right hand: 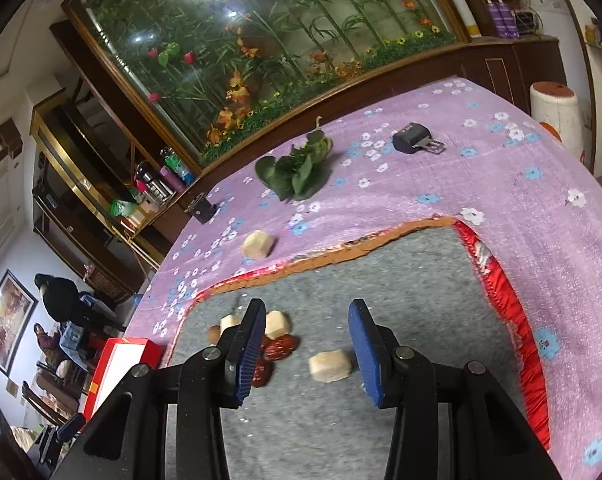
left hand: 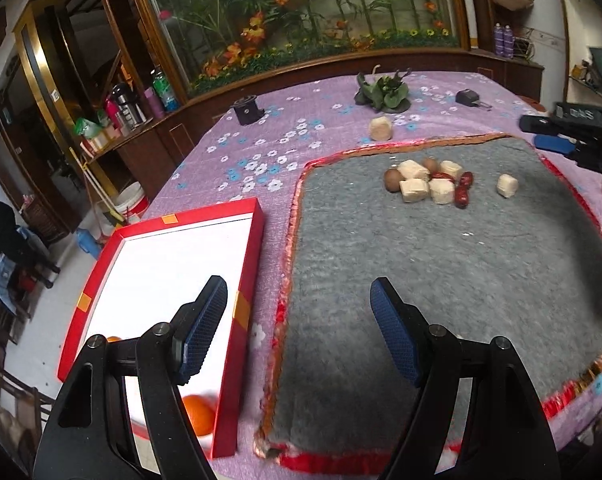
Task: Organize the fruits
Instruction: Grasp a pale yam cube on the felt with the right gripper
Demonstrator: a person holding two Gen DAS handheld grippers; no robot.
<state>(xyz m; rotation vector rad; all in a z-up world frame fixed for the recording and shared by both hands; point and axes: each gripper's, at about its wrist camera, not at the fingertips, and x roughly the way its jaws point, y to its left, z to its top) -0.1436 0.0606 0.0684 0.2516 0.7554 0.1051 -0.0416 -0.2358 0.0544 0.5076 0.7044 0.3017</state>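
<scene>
A: Where do the fruits lie?

B: Take the grey mat [left hand: 441,260] as the mark. Most sit in a heap toward its far side: pale cube-shaped pieces [left hand: 415,190], two brown round fruits [left hand: 393,179] and some red dates [left hand: 463,188], touching one another. One pale piece [right hand: 329,365] lies alone on the mat, just beside the heap. Another pale piece [left hand: 380,128] lies off the mat, beyond its far edge on the purple flowered cloth [left hand: 261,152].

A: And the box?

B: A red box [left hand: 247,312] with a white inside stands just off the mat's left edge. An orange fruit [left hand: 199,414] lies in its near end, partly hidden by the left gripper's finger.

A: What are the claws doing?

B: The left gripper [left hand: 301,328] hangs with its jaws wide and nothing between them, one finger over the box, the other over the mat's near part. The right gripper [right hand: 307,348] is over the mat's far part, jaws moderately apart. The lone pale piece shows in the gap between them, nearer the right-hand finger, but the pads do not press it. Its other finger covers part of the dates.

A: Anything else beyond the mat?

B: A green leafy bunch [right hand: 297,168] and a small black device [right hand: 411,138], both on the cloth well past the far edge.
</scene>
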